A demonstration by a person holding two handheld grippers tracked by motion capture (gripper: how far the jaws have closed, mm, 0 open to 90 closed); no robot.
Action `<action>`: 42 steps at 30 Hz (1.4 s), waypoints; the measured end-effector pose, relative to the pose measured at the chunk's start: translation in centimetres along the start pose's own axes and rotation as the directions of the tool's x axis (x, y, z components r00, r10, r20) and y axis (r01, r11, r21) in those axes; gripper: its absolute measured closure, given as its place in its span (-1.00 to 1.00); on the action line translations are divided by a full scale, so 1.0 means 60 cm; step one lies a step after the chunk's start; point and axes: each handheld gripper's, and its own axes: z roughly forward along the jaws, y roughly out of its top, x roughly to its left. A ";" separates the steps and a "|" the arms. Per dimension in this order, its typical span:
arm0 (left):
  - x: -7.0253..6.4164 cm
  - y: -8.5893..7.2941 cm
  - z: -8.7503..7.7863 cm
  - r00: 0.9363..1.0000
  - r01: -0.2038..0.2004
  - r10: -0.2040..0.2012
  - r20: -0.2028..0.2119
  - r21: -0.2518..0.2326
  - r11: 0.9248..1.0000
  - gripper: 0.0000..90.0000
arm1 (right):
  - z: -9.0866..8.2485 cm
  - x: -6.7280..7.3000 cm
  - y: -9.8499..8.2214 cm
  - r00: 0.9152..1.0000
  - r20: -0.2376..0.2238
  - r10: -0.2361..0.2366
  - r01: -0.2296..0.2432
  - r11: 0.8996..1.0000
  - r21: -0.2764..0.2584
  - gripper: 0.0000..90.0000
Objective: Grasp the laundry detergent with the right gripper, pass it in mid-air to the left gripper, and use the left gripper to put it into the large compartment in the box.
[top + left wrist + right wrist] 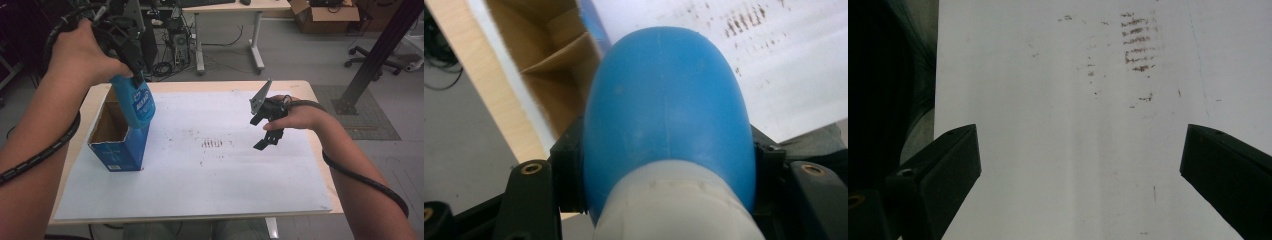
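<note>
A blue bottle (135, 102) with a pale neck hangs just above the open blue cardboard box (118, 150) at the table's left side. My left gripper (131, 64) is shut on the bottle's top end, held high by the left hand. In the left gripper view the bottle (669, 110) bulges between the two black jaws, with the box's brown inside (544, 65) beneath it. My right gripper (265, 131) hovers over the white sheet at the right, tilted downward. Its jaws stand wide apart in the right gripper view with nothing between them (1080, 160).
A white sheet (210, 170) with brown smudges (212, 144) covers most of the wooden table (320, 115). Beyond the far edge stand a desk (235, 10), cables, a cardboard box (325, 15) and a black pole (380, 50).
</note>
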 end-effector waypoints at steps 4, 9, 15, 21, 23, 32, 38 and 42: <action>0.016 -0.005 -0.016 0.999 0.051 -0.051 -0.005 -0.015 0.999 -0.16 | 0.002 -0.001 -0.002 1.000 -0.008 0.002 -0.002 1.000 -0.003 -0.94; 0.043 -0.013 -0.038 0.992 0.127 -0.127 -0.003 -0.019 0.992 -0.16 | 0.003 -0.002 -0.006 1.000 -0.017 0.006 -0.006 1.000 0.010 -0.93; 0.070 -0.020 -0.050 0.976 0.215 -0.215 -0.025 -0.010 0.977 -0.16 | 0.001 -0.004 -0.005 1.000 -0.021 0.011 -0.010 1.000 0.025 -0.94; 0.093 -0.026 -0.048 0.971 0.239 -0.239 -0.018 -0.003 0.971 -0.16 | 0.000 -0.004 -0.002 1.000 -0.028 0.008 -0.007 0.999 0.038 -0.93; 0.099 -0.028 -0.045 0.970 0.244 -0.244 -0.012 -0.005 0.970 -0.16 | -0.001 -0.005 -0.002 0.999 -0.031 0.007 -0.006 0.999 0.043 -0.93; 0.112 -0.029 -0.016 0.966 0.258 -0.258 -0.020 0.005 0.966 -0.16 | -0.007 -0.006 -0.002 0.999 -0.031 0.012 -0.011 0.999 0.041 -0.93; 0.121 -0.030 0.001 0.963 0.268 -0.267 -0.014 0.013 0.963 -0.16 | -0.007 -0.004 -0.002 0.999 -0.035 0.014 -0.013 0.999 0.042 -0.93; 0.126 -0.032 0.012 0.963 0.269 -0.269 -0.017 0.013 0.963 -0.16 | -0.007 -0.005 -0.001 0.999 -0.036 0.011 -0.010 0.999 0.038 -0.93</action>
